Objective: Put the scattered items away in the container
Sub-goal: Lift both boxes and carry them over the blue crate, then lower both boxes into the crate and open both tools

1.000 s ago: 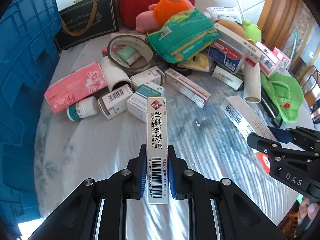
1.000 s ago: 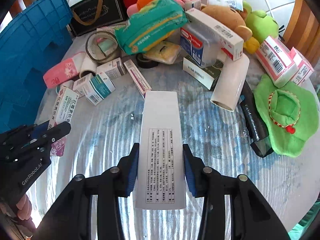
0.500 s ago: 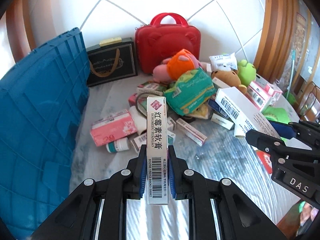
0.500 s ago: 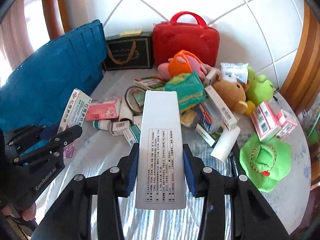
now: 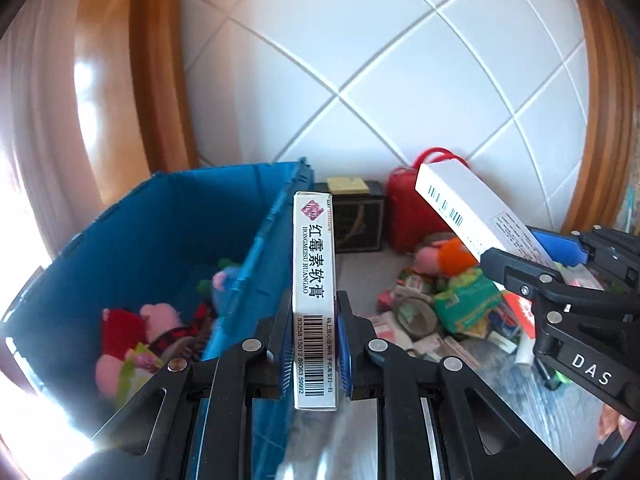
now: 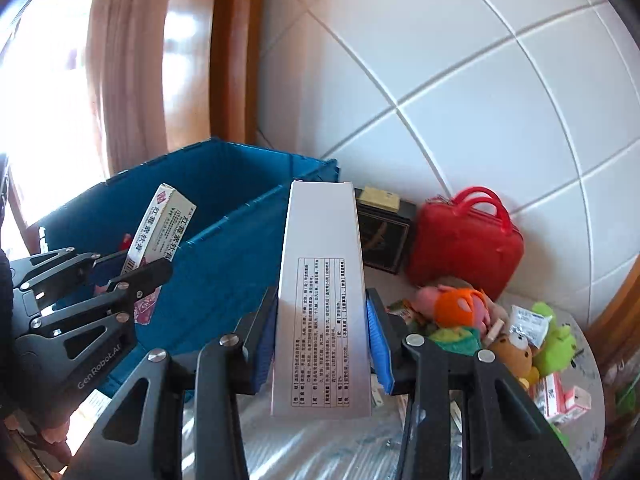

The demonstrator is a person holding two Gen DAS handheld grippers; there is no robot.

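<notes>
My left gripper [image 5: 314,312] is shut on a narrow white ointment box [image 5: 314,280] with a barcode, held upright just right of the blue crate's [image 5: 168,216] near wall. From the right wrist view the same ointment box [image 6: 160,224] hangs over the crate [image 6: 236,248]. My right gripper [image 6: 322,312] is shut on a larger white box [image 6: 322,280] printed with a text table, raised above the table beside the crate's corner. That box [image 5: 472,212] also shows at the right of the left wrist view. Soft toys [image 5: 156,320] lie inside the crate.
On the table lie a pile of small boxes and packets [image 5: 448,312], plush toys [image 6: 460,308], a red case [image 6: 468,240] and a black gift bag [image 6: 384,236] against the tiled wall [image 6: 480,100]. A wooden frame [image 5: 160,80] stands behind the crate.
Both grippers have risen from the table with their boxes and swung left towards the blue crate, whose inside now shows. Neither grip has changed.
</notes>
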